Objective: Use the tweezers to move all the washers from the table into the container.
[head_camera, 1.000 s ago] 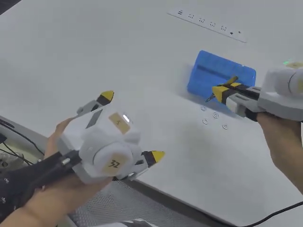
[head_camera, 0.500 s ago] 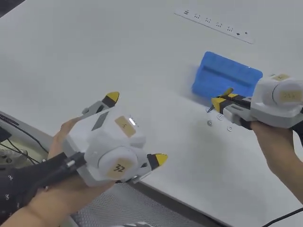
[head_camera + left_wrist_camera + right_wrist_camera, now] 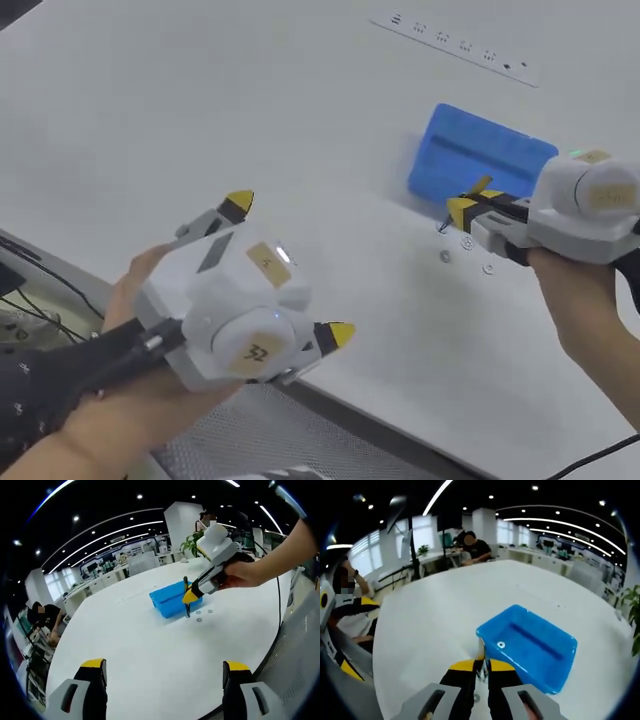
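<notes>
Nearest the person, the left gripper [image 3: 288,268] hovers over the table [image 3: 200,100] edge, jaws spread wide with nothing between them, much as it was a second ago. In its own view the left gripper [image 3: 163,665] frames bare white tabletop.

Further out, the right gripper [image 3: 462,210] has its jaws clamped tight on the tweezers [image 3: 443,226], and it has dropped since a second ago. Back then the dark tip hung against the container's front wall, and now it sits down at the tabletop just in front of it.

A second ago four washers lay loose here. Now three washers [image 3: 467,244] show beside the tip, and the tip covers the spot of the fourth. Whether it is pinched, I cannot tell.

Beyond them stands the blue container [image 3: 480,155]. The right gripper view looks into the container [image 3: 530,645], where one washer [image 3: 501,644] lies on the floor.
</notes>
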The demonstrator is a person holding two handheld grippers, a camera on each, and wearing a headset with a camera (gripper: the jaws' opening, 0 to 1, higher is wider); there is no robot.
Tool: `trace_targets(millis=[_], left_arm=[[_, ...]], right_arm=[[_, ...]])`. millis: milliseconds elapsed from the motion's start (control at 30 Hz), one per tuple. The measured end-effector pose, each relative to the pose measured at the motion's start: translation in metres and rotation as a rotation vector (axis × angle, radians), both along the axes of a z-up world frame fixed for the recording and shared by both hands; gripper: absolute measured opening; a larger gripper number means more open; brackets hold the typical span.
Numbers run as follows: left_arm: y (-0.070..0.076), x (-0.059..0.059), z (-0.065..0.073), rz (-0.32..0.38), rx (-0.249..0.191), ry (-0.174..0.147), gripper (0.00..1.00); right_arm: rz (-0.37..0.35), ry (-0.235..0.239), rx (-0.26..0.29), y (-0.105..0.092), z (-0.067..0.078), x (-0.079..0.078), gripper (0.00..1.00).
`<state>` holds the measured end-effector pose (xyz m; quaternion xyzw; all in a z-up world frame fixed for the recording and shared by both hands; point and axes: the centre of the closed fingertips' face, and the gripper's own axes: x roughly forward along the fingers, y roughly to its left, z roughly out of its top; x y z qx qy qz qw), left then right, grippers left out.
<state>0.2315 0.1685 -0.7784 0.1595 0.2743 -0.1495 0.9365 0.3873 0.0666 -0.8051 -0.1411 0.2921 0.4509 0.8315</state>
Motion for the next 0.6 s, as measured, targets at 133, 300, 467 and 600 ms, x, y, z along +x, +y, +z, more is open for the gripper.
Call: trace_targets(millis=[133, 300, 467, 600], left_arm=[[0.0000, -0.0003, -0.0005, -0.003, 0.006, 0.002, 0.98], [0.0007, -0.0001, -0.0010, 0.001, 0.006, 0.004, 0.98], [0.0007, -0.0002, -0.0020, -0.002, 0.012, 0.007, 0.98], [0.0006, -0.0003, -0.0023, -0.003, 0.015, 0.008, 0.98]], right_arm=[[0.004, -0.014, -0.016, -0.0009, -0.0033, 0.0021, 0.05], [0.005, -0.021, -0.018, -0.0020, -0.0027, 0.0042, 0.05], [-0.009, -0.008, -0.008, -0.0045, -0.0052, 0.0022, 0.05], [-0.039, 0.008, 0.006, -0.0099, -0.0062, 0.0032, 0.03]])
